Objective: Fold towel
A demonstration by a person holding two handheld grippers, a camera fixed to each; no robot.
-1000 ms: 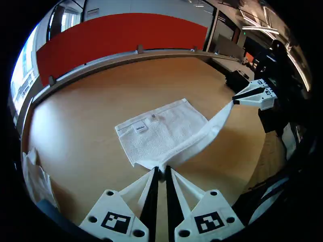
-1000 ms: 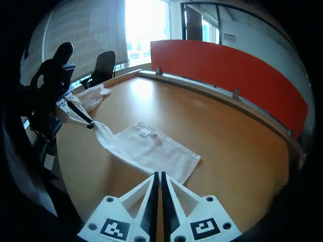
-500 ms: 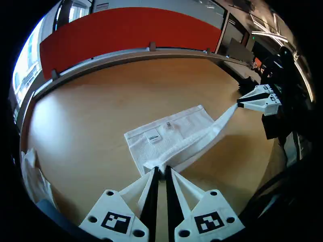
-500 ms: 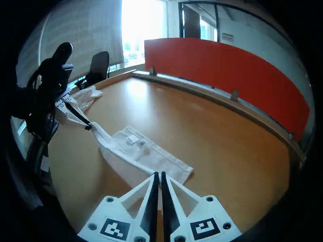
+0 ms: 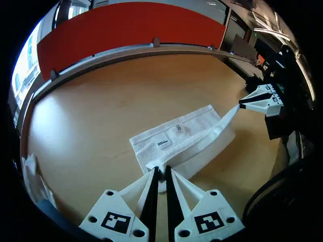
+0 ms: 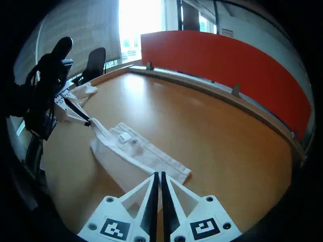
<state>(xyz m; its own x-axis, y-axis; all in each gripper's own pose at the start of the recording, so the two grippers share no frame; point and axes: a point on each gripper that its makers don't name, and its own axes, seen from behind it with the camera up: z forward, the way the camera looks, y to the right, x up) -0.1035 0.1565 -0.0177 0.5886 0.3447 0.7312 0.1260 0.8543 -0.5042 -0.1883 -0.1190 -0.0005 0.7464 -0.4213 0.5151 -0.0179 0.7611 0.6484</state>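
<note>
A white towel [image 5: 181, 135] lies on the wooden table [image 5: 101, 105], its near long edge lifted and drawn over the flat part, which shows two small labels. In the left gripper view my left gripper [image 5: 161, 170] is shut on one lifted corner. The right gripper [image 5: 241, 105] pinches the other corner at the right, held by a dark-sleeved hand. In the right gripper view the towel [image 6: 135, 155] runs from my right gripper [image 6: 158, 174], shut on its corner, to the left gripper [image 6: 87, 122] at the left.
A red partition [image 5: 121, 28] stands along the table's far edge. Another white cloth [image 5: 34, 181] lies at the table's left end, and shows as a white cloth [image 6: 82, 90] behind the left gripper. A black office chair [image 6: 95, 60] stands by the window.
Both grippers have carried the lifted edge farther across the towel toward the partition. The flat strip that shows has grown narrower, and the folded layer now covers more of it.
</note>
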